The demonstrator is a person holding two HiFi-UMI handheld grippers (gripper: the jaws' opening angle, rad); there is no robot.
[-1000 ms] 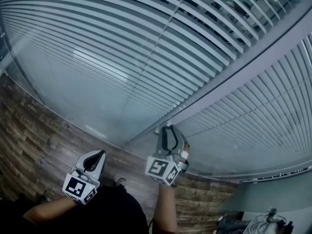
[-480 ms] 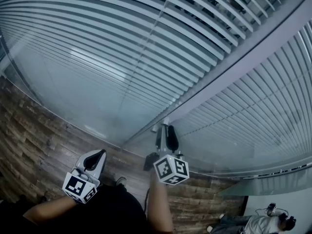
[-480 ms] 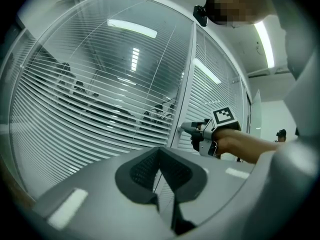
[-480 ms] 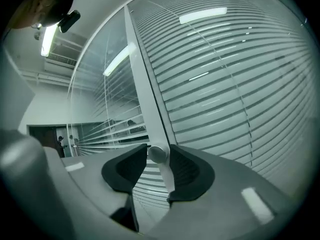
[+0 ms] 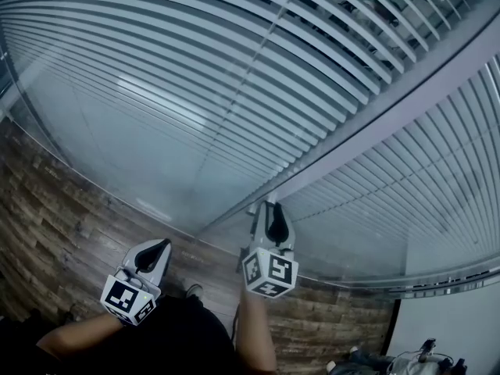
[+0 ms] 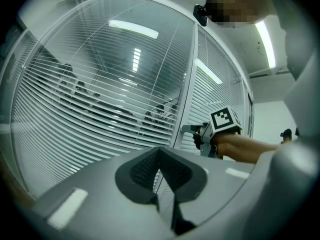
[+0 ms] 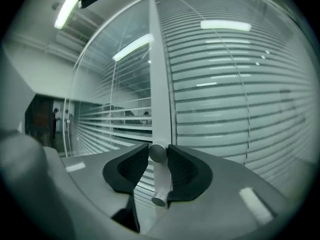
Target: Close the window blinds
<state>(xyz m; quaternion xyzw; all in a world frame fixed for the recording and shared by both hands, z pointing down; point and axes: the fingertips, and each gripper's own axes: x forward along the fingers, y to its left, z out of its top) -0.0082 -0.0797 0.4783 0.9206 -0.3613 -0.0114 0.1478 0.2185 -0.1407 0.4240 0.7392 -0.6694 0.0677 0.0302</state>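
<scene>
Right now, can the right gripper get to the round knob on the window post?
Yes, it seems so. The right gripper is right at the post, with the knob between its fingers, which are closing and seem to touch it on both sides. Nothing blocks the way.

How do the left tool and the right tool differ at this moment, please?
The left tool is held back from the blinds; the right tool is up at the window frame. The left tool's jaws are together and empty; the right tool's are closing with the frame's knob between them. Both carry a marker cube.
</scene>
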